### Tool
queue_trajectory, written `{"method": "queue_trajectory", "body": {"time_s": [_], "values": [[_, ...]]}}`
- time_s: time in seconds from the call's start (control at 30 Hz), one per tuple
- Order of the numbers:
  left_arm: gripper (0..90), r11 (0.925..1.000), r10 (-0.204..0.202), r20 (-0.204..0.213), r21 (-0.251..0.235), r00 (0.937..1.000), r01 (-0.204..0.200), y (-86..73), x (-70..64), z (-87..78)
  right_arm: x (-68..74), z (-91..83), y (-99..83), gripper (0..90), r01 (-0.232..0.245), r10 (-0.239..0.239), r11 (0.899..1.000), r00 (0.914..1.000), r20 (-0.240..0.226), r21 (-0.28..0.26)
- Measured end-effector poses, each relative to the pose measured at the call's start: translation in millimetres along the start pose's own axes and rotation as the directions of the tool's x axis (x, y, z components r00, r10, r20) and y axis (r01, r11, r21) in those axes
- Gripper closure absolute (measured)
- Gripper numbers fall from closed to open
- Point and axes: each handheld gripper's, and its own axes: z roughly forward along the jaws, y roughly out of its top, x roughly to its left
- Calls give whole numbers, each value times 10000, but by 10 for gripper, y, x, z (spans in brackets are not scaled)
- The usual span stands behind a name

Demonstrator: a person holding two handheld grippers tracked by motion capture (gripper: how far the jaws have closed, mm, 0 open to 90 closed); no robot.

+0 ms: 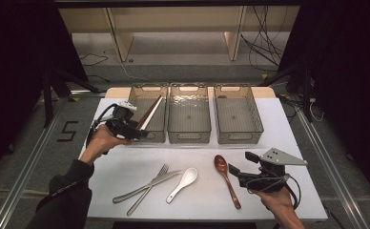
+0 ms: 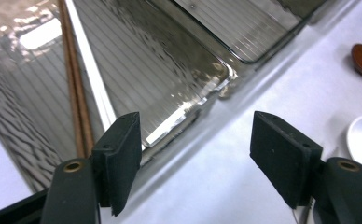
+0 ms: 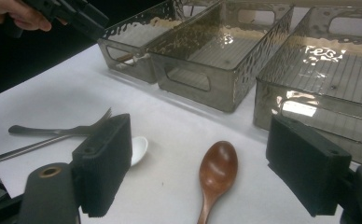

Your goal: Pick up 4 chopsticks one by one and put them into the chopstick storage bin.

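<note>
A: Okay, right tongs [image 3: 202, 168] are spread wide with the wooden spoon [image 1: 226, 178] lying flat on the table [image 1: 126, 167] between them, at 9 o'clock of the hand.

B: Left tongs [image 1: 138, 131]?

A: Apart, empty, by the left bin [image 1: 159, 134], chopsticks [image 1: 150, 113] inside. I'd drop low and pinch the spoon's handle mid-length.

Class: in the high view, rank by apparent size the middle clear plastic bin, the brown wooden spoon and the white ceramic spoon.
1. Middle clear plastic bin
2. Brown wooden spoon
3. White ceramic spoon
</note>
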Motion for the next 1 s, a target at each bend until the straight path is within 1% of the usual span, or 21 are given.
{"method": "queue_trajectory", "body": {"time_s": [0.1, 0.17, 0.3, 0.37, 0.4, 0.57, 0.6, 0.8, 0.83, 0.9, 0.97, 1.0], "values": [[313, 9998, 149, 83, 133, 9999, -150, -40, -81, 22, 1, 2, 1, 235, 18, -18, 10000, 10000, -11, 10], [311, 9998, 138, 131, 132, 9998, -139, -58, -134, 28, 5, 3, 0, 236, 28, -28, 10000, 10000, -22, 16], [301, 9997, 210, 275, 101, 9994, -213, -96, -241, 31, 3, 4, 0, 235, 6, -6, 10000, 10000, -27, 26], [298, 9998, 221, 169, -39, 9996, -220, -121, -273, 22, 0, 7, -2, 235, 28, -28, 10000, 10000, -20, 50], [298, 9997, 217, 198, -63, 9996, -216, -135, -280, 19, -1, 9, -3, 235, 18, -18, 10000, 10000, -18, 72], [273, 9994, -90, 296, -324, 9995, 100, -229, -331, -6, -1, 21, -7, 235, 15, -16, 9997, 10000, 38, 226], [271, 9994, -49, 287, -340, 9996, 58, -241, -339, -9, -2, 26, -8, 235, 10, -12, 9996, 10000, 58, 289], [241, 9979, -187, 348, -618, 9992, 208, -335, -399, -14, -6, 51, -18, 236, -12, 4, 9985, 9999, 152, 550], [235, 9970, -232, 423, -723, 9988, 262, -350, -410, -18, -8, 54, -19, 237, -76, 66, 9982, 9998, 171, 594], [234, 9961, -192, 501, -845, 9986, 234, -369, -431, -21, -16, 66, -21, 237, -173, 162, 9974, 9997, 168, 702], [227, 9944, -219, 528, -1018, 9984, 272, -386, -451, -26, -22, 80, -25, 236, -225, 212, 9966, 9996, 172, 788], [223, 9940, -271, 617, -1043, 9977, 334, -392, -456, -28, -23, 92, -28, 236, -218, 202, 9952, 9996, 185, 955]]}}
